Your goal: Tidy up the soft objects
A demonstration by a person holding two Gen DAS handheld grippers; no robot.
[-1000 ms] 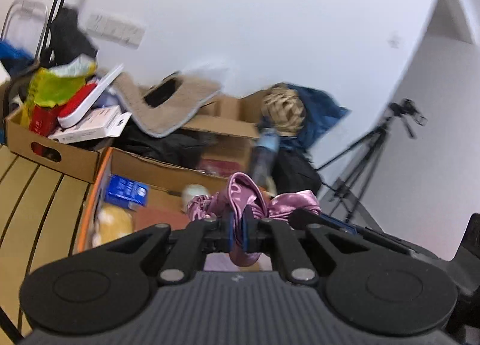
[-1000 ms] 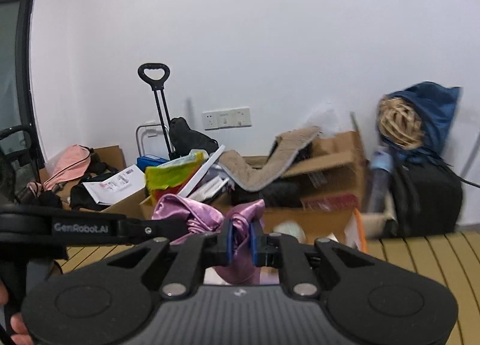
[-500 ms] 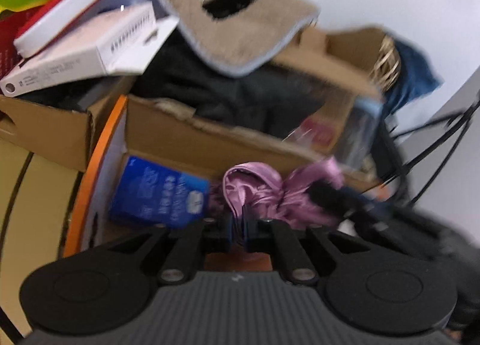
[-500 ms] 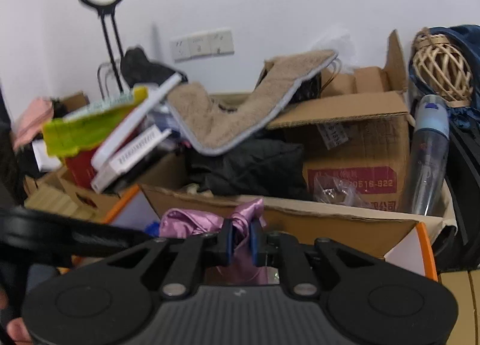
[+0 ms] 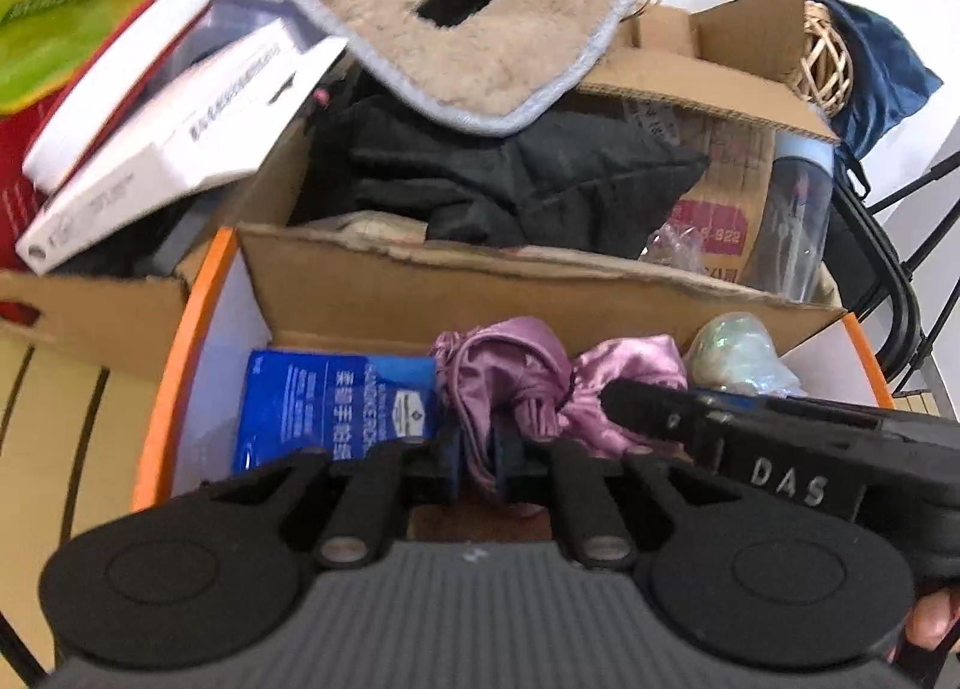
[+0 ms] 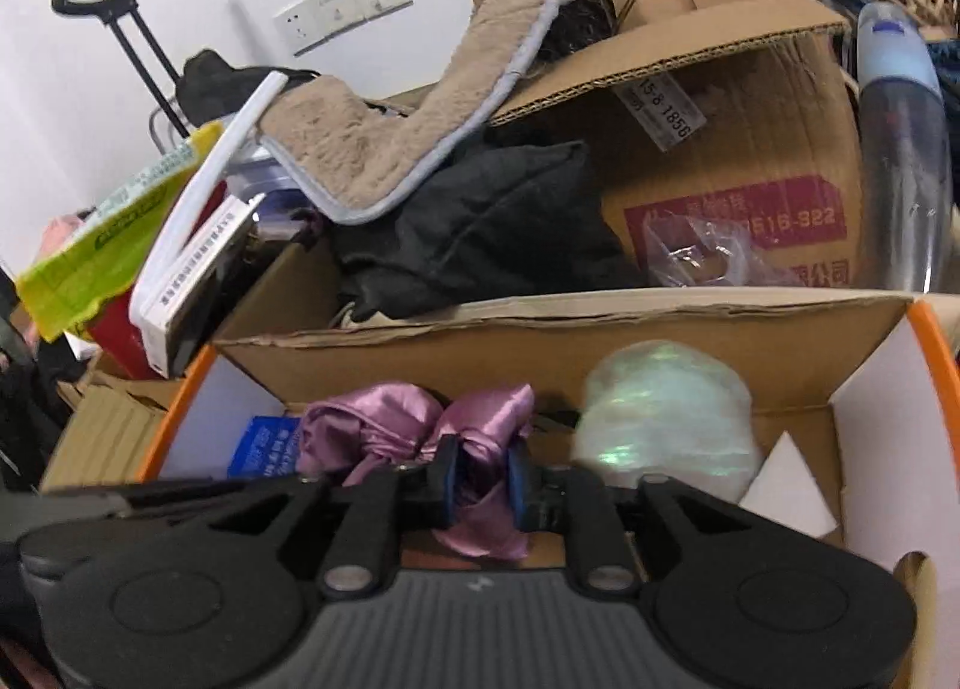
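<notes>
Glossy blue plastic packet [image 5: 336, 410] lies left in the open orange-edged cardboard box [image 5: 180, 365]; crumpled shiny purple satin cloth [image 5: 510, 377] mid-box, iridescent crinkly bundle [image 6: 663, 410] right. Left gripper [image 5: 474, 458] and right gripper [image 6: 483, 482] jaws both opening, satin between each pair. Fuzzy beige mat [image 5: 480, 35] drapes the boxes behind, white wall

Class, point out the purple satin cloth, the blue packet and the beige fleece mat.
purple satin cloth [image 5: 510, 371], left wrist view, bunched top.
blue packet [image 5: 324, 407], left wrist view, printed face.
beige fleece mat [image 6: 372, 149], right wrist view, lower fleece.
</notes>
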